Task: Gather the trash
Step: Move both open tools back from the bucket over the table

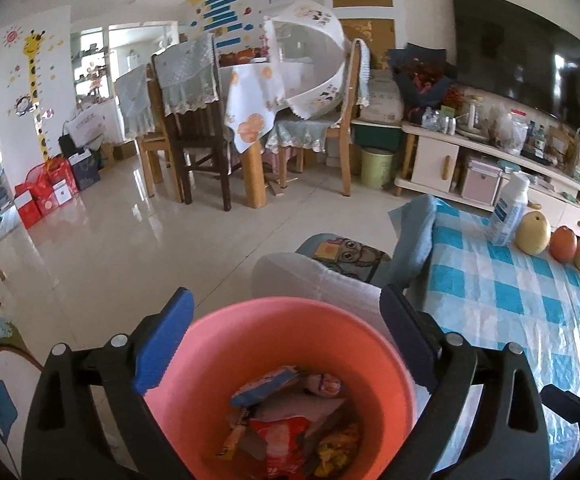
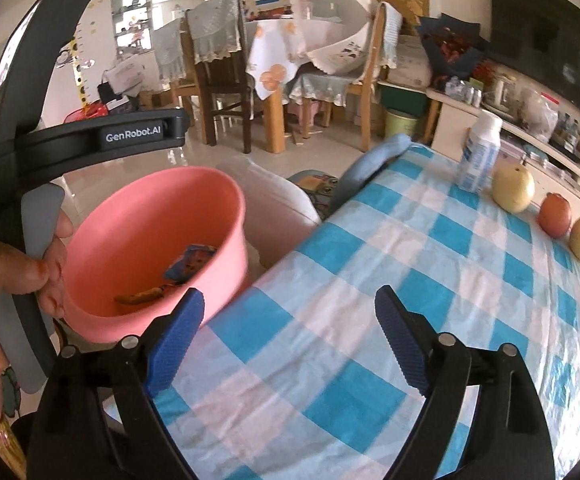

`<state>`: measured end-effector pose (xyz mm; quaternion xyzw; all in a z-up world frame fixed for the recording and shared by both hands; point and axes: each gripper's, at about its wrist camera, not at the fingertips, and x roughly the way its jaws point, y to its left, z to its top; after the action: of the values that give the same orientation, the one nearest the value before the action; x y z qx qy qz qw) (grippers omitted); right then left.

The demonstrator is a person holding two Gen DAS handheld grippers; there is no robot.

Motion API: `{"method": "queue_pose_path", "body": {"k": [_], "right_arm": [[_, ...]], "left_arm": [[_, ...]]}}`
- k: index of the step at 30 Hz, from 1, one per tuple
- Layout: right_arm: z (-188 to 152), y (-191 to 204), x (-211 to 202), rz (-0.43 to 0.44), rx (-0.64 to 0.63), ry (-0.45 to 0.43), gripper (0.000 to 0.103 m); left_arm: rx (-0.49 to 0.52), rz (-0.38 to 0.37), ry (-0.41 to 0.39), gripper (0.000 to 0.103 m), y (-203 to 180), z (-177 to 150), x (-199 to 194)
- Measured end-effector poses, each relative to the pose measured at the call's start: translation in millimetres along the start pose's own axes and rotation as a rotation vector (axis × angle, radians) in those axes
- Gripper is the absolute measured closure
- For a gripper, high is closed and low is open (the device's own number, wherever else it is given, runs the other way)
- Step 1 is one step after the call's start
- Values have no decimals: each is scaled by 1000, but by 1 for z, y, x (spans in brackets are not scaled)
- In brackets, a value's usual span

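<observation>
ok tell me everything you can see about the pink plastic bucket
The round pink plastic bucket stands upright and open-topped beside the edge of the blue-and-white checked tablecloth, lower than the tabletop. It has smooth walls that taper downward. Crumpled snack wrappers in red, yellow and blue lie in its bottom, filling it only partly. In the left wrist view its rim sits between the open blue-padded fingers of the left gripper; whether the pads touch it I cannot tell. What it rests on is hidden.
</observation>
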<state>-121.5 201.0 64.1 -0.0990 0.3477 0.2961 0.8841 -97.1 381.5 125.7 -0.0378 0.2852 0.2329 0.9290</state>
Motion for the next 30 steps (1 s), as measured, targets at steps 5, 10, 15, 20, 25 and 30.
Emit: {"method": "queue_pose_path", "body": {"k": [5,10,15,20,25,30], "right_arm": [[-9,-21,-6,-37,28,10,14],[-17,-42,-11,-69,52,24,14],[-27,-62,-19,-110,67,38,14],[-36,-80,-25,-138,82,47,13],[-47,-101,-34,-169,110,44,13],[-53,-123,-42,-187,160,41,13]], "left_arm": [[38,-3,-13,6,-22,1,-4],[75,-26,-25,5,-45,1,-8],[117,-50,-29,5,-71,1,-11],[156,-69,-21,5,-97,-2,-11],[185,-101,-23,5,-121,-6,-15],[214,-130,-19,5,-145,-9,-18]]}}
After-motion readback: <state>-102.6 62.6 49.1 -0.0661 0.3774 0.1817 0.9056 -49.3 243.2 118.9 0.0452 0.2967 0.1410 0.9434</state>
